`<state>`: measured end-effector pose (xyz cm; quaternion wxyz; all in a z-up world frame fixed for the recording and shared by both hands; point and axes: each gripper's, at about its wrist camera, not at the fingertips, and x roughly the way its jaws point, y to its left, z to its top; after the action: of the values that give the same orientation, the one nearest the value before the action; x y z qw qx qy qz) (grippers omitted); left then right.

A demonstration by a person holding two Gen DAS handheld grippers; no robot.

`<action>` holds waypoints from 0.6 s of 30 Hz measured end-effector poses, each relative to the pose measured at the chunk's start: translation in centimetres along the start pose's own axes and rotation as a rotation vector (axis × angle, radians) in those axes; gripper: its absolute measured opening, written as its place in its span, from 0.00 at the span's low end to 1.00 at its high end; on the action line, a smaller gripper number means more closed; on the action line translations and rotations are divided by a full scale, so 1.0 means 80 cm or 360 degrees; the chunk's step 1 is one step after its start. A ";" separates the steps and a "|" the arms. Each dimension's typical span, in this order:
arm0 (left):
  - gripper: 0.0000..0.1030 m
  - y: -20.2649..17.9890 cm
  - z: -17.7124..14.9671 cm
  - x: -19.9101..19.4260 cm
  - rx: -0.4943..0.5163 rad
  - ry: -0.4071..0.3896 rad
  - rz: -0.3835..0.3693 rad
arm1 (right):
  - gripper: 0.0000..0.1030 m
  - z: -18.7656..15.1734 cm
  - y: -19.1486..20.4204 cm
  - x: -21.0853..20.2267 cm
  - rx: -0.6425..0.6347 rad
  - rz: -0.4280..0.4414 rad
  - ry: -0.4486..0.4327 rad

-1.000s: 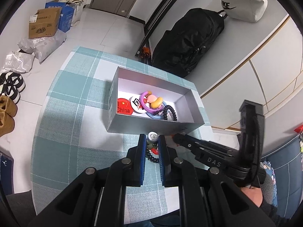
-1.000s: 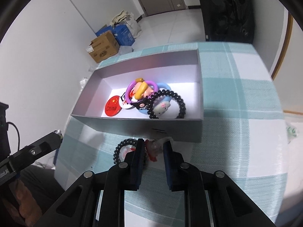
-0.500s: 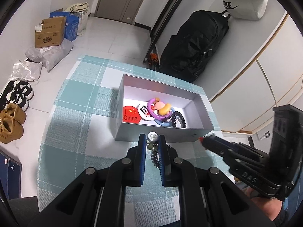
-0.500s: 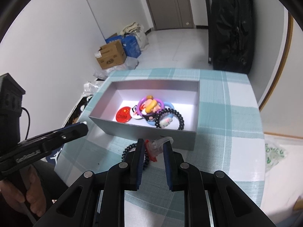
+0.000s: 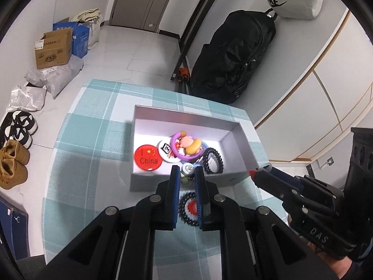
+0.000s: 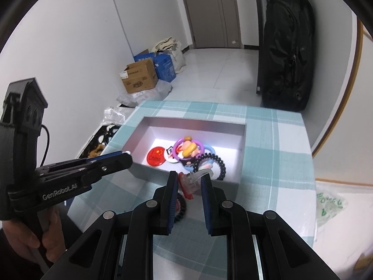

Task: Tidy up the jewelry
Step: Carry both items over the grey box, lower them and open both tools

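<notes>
My left gripper (image 5: 187,175) is shut on a small figure charm (image 5: 187,171) with a pale cap, held above the near wall of the silver box (image 5: 186,116). My right gripper (image 6: 188,182) is shut on a clear and red plastic trinket (image 6: 192,180), held just in front of the box (image 6: 193,123). Inside the box lie a red China badge (image 5: 148,158), a white badge (image 5: 166,150), a purple ring with a pink and yellow charm (image 5: 186,145) and a black bead bracelet (image 5: 213,161). Another black bracelet (image 5: 188,206) lies on the cloth below my left fingers.
The box stands on a teal checked tablecloth (image 5: 93,140) on a small table. A black backpack (image 5: 233,53) leans on the wall behind it. Cardboard boxes (image 5: 52,49), bags and shoes (image 5: 14,163) are on the floor to the left. A plastic bag (image 6: 331,205) lies at the right.
Both grippers have risen and drawn back from the table, each still holding its piece. The box looks smaller and farther. The black bracelet on the cloth has come into clearer view.
</notes>
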<state>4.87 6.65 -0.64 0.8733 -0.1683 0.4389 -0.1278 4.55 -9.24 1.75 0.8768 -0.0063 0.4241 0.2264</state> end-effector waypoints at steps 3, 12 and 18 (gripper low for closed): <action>0.08 -0.003 0.005 0.005 0.0008 -0.0002 0.0000 | 0.18 0.006 0.002 -0.002 -0.0016 -0.0006 -0.0023; 0.08 -0.005 0.021 0.025 -0.0022 0.0033 -0.0010 | 0.18 0.020 -0.013 0.007 0.0060 0.0003 -0.0068; 0.08 -0.009 0.035 0.035 -0.0038 0.0042 -0.0021 | 0.18 0.032 -0.020 0.015 0.0097 0.0034 -0.0071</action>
<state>8.74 5.46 -0.83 0.8645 -0.1800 0.4507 -0.1306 7.77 -9.69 2.23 0.8833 0.0299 0.4113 0.2230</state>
